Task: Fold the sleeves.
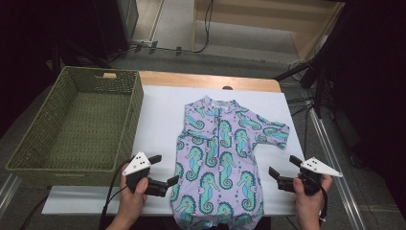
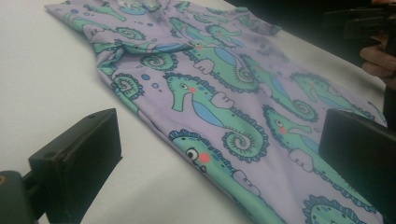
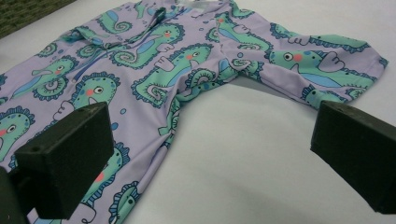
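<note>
The left gripper (image 1: 162, 169) and right gripper (image 1: 281, 169), both spread wide and holding nothing, flank the lilac seahorse-print baby romper (image 1: 220, 158) lying flat on the white-covered tabletop (image 1: 158, 115). This looks like the approach before folding; next, each gripper must pinch a side edge. The green woven basket (image 1: 28, 163) stands empty at left.

Smooth, faintly sheeny stretch-cloth romper (image 1: 218, 158); rough woven wicker basket (image 1: 33, 158); matt white table cover (image 1: 158, 115)
</note>
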A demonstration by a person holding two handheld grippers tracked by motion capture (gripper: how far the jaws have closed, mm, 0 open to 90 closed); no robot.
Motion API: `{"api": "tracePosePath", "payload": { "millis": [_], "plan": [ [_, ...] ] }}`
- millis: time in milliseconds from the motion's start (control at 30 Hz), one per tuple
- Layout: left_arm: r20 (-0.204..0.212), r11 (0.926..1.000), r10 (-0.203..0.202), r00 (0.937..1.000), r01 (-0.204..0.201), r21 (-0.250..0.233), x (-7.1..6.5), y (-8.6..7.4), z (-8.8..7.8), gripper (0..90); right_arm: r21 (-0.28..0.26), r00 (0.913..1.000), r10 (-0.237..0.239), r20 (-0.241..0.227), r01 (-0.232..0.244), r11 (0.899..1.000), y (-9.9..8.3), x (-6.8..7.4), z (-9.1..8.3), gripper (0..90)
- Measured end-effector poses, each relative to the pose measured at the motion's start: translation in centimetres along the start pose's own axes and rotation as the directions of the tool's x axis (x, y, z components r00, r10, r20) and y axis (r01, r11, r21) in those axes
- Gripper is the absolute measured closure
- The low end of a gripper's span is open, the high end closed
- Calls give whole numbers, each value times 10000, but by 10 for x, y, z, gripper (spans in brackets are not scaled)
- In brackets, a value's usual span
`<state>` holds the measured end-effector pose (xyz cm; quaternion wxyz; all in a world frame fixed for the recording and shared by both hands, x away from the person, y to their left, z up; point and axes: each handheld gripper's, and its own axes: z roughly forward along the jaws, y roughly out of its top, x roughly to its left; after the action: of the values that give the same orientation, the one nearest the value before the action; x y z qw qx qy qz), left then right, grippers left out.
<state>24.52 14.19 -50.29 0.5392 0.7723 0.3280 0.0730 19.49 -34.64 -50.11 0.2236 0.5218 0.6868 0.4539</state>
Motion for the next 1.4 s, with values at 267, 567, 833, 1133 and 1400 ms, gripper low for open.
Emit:
{"api": "tracePosePath", "payload": {
  "millis": [267,567,833,1133,1400],
  "plan": [
    [-108,9994,333,9994,-332,90,-4,-1,0,0,-214,9998,124,183,-120,9997,8,5,-9,0],
    [-26,9995,316,9995,-316,76,-4,-2,0,0,-152,9993,241,283,-236,9996,19,1,-7,0],
    [-43,9990,448,9990,-448,62,-6,-2,0,0,175,9971,600,461,-608,9980,31,-8,4,0],
    [-28,9989,472,9989,-472,80,-6,-2,0,0,331,9947,646,801,-674,9972,41,-20,15,0],
    [-19,9986,517,9987,-517,99,-7,-2,0,0,418,9924,677,1028,-723,9965,51,-32,22,0]
  ]
}}
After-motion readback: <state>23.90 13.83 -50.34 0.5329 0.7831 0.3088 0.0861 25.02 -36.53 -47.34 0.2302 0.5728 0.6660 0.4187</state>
